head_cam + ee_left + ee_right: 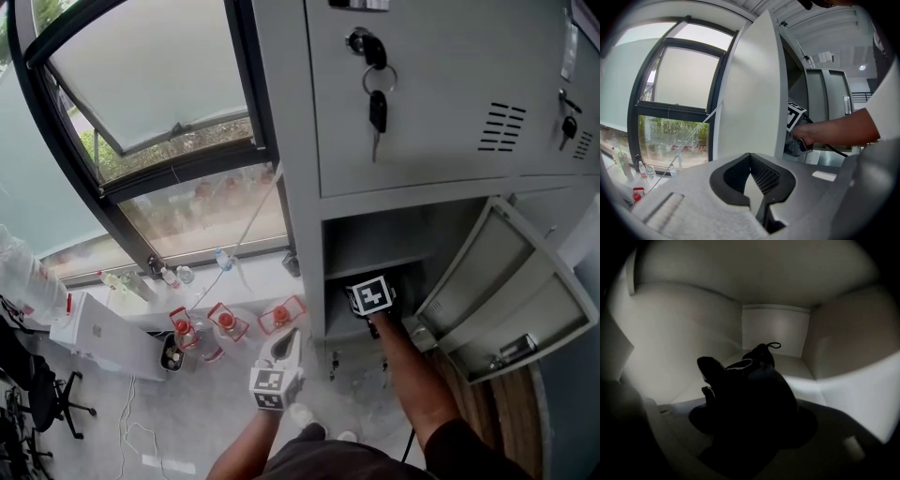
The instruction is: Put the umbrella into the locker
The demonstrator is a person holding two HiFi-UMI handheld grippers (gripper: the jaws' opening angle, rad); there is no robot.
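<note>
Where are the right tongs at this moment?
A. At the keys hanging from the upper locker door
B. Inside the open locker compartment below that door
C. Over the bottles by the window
B: the head view shows the right tongs reaching into the open compartment, and their own view shows its pale walls around the dark umbrella.

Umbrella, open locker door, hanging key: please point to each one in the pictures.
umbrella [758,359], right gripper view, its far end near the strap.
open locker door [506,291], head view, its inner face.
hanging key [378,111], head view, its black head.
</note>
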